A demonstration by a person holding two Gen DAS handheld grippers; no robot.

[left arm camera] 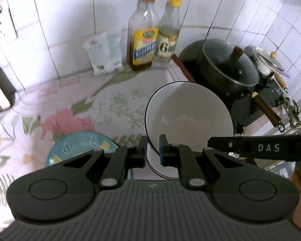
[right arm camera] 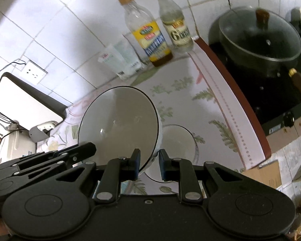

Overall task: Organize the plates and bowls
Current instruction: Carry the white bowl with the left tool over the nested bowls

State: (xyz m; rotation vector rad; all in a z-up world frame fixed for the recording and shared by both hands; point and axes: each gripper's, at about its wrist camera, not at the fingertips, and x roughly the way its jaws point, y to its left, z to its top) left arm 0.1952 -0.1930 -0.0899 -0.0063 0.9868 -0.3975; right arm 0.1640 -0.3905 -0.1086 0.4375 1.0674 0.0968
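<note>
Two white bowls held tilted above the floral counter, one in each gripper.

In the left wrist view, the left gripper (left arm camera: 153, 147) is seen narrowed on the near rim of a white bowl (left arm camera: 188, 118) with a dark edge, the bowl tipped open toward the camera; a teal patterned plate (left arm camera: 80, 148) lies on the flowered cloth (left arm camera: 114, 100) just left of it. In the right wrist view, the right gripper (right arm camera: 149, 161) is clamped on the rim of a second white bowl (right arm camera: 118, 124), also tilted, with a third white bowl (right arm camera: 178, 146) resting on the cloth below it. An oil bottle (left arm camera: 143, 32), a clear bottle (left arm camera: 168, 34) and a lidded pot (left arm camera: 228, 68) are noted at the tiled back wall.
</note>
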